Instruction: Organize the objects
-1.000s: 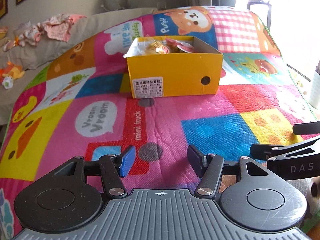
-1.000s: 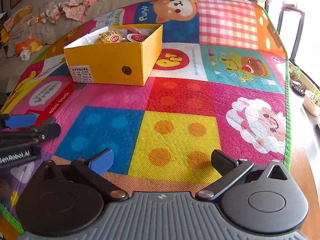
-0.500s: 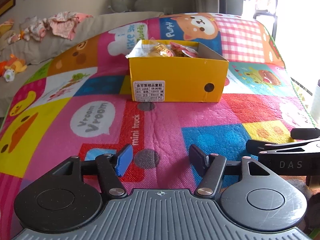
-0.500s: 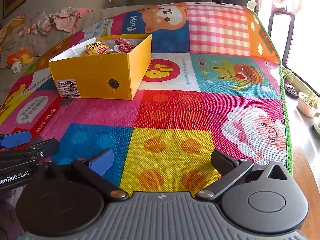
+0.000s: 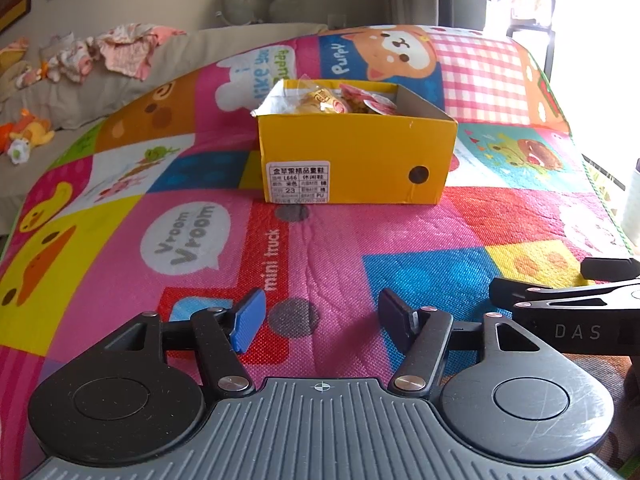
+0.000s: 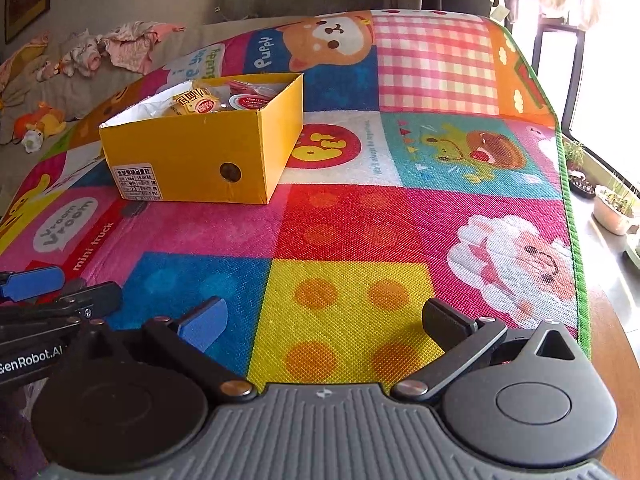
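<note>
A yellow shoe box [image 5: 356, 160] stands on the colourful play mat [image 5: 320, 240], far ahead of both grippers; it also shows in the right wrist view [image 6: 200, 160]. Several snack packets [image 5: 348, 100] lie inside it, seen again in the right wrist view [image 6: 212, 100]. My left gripper [image 5: 320, 316] is open and empty, low over the mat's near edge. My right gripper [image 6: 324, 320] is open wide and empty, beside the left one. Each gripper shows at the edge of the other's view.
A beige sofa with crumpled clothes [image 5: 116, 52] and a plush toy [image 5: 28, 136] lies at the back left. The mat's green right edge [image 6: 576, 240] drops to a wooden table rim. Potted plants [image 6: 616, 208] stand by the window at right.
Both grippers have drawn back and tilted up a little, so the box sits lower in view. Both stay open and empty.
</note>
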